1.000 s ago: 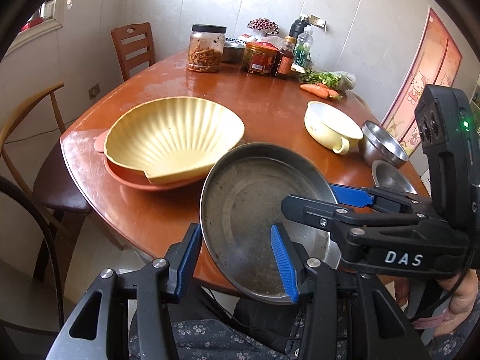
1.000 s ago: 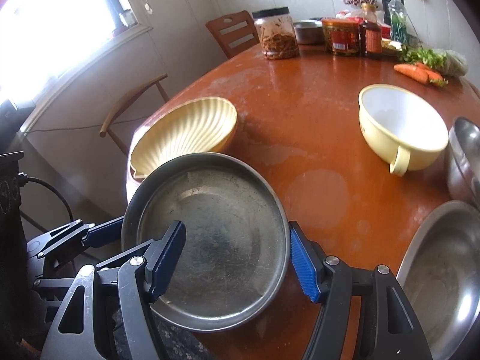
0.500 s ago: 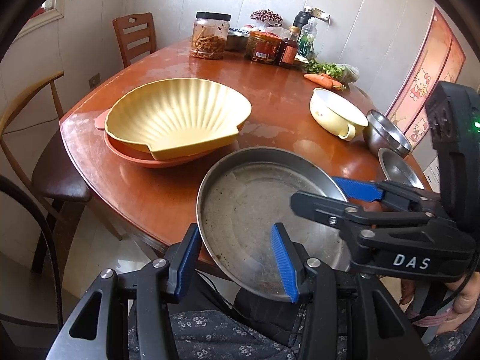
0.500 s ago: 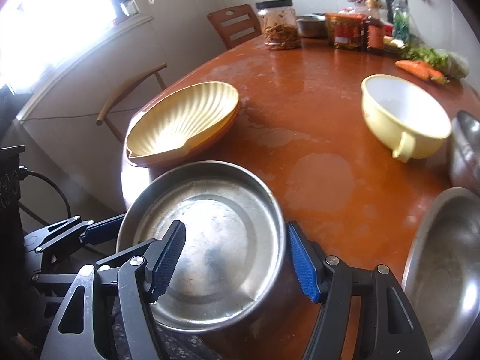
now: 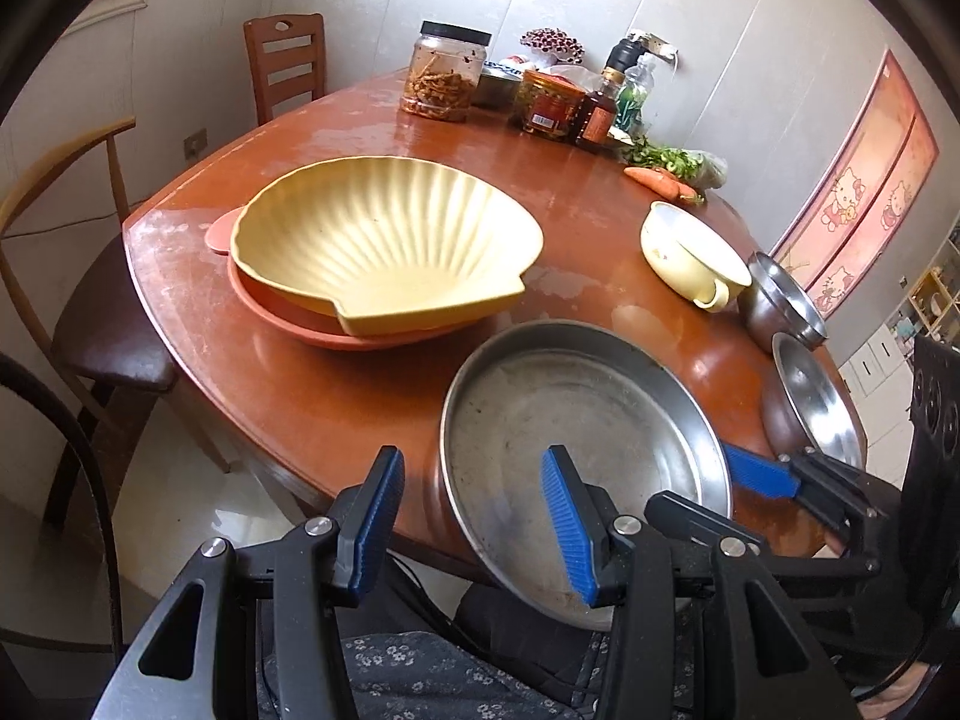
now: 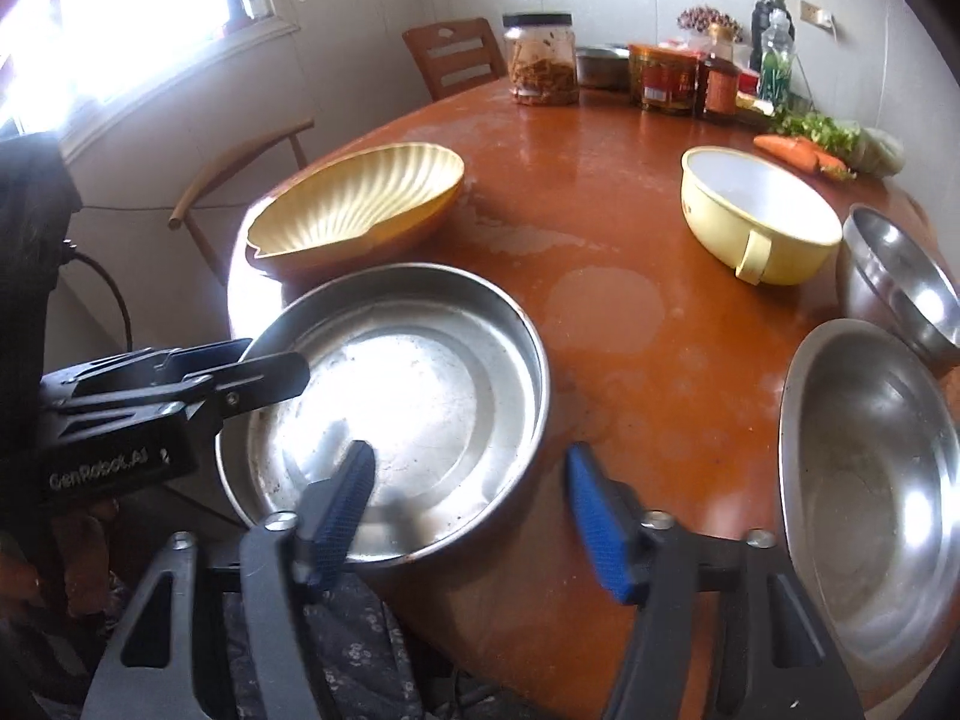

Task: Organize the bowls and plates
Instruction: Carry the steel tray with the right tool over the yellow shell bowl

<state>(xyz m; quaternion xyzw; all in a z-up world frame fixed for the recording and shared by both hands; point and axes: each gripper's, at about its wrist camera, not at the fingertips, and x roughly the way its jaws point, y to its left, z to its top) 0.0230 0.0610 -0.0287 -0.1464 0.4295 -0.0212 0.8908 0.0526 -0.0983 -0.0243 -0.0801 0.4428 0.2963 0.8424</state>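
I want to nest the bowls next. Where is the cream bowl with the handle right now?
The cream bowl sits on the table's far right side, between the carrots and the steel bowl.

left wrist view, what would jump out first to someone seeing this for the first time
The big yellow shell-shaped dish dominates the middle of the wooden table, sitting on an orange plate. Nearer the camera, a round steel pan overhangs the table's near edge, with the left gripper and right gripper open on either side of its rim. A pale yellow handled bowl sits to the right.
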